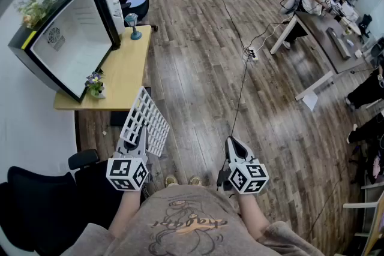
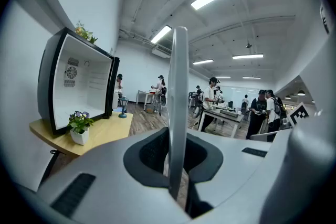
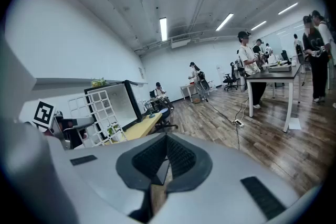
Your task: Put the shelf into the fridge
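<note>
The shelf (image 1: 144,118) is a white wire grid, and my left gripper (image 1: 138,133) is shut on its near edge and holds it up tilted, just off the near end of the wooden table (image 1: 126,66). In the left gripper view the shelf (image 2: 178,107) shows edge-on as a white upright bar between the jaws. The fridge (image 1: 69,39) is small and black with a white inside; it stands open on the table, ahead and to the left of the shelf. My right gripper (image 1: 234,144) is shut on nothing, over the floor to the right. The right gripper view shows the shelf (image 3: 98,107) in front of the fridge (image 3: 125,100).
A small potted plant (image 1: 95,86) sits at the table's near edge by the fridge door. A blue desk lamp (image 1: 133,26) stands farther back. A black chair (image 1: 42,201) is at lower left. A cable (image 1: 240,90) runs across the floor. Desks with people (image 1: 321,15) stand far right.
</note>
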{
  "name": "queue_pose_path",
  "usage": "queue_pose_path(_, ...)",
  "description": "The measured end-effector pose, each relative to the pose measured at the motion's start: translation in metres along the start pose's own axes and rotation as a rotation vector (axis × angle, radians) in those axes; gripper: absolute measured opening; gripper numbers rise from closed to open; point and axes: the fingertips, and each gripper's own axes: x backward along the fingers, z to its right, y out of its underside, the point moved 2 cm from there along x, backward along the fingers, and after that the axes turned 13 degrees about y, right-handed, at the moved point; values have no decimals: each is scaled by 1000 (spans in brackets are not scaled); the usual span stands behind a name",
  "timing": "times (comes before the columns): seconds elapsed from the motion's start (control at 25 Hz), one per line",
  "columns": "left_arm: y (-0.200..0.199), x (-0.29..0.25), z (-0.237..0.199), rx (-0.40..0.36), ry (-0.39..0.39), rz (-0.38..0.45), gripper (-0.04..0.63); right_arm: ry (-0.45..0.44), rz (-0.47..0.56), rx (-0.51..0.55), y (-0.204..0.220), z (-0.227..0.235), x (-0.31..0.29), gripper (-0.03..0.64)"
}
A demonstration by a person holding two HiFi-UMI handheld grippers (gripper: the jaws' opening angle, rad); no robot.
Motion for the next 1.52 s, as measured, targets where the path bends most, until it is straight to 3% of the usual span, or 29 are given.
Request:
queue_pose_path(0.6,8,13,-8,3,45,-22,43,-11,-17,-29,18,-33,7,-2)
queue_pose_path(0.96,13,6,-21,20,95,-25,44,37,-28,-49,36,-38,11,-2)
queue_pose_path(1.24,4,-22,-33,13,109,-23,43,49,-30,-59,29,-32,-14,-2)
queue_pose_path(1.52,-8,-75,-59,21,101,-23,43,27,-35,-61,6,-26,-76,-2)
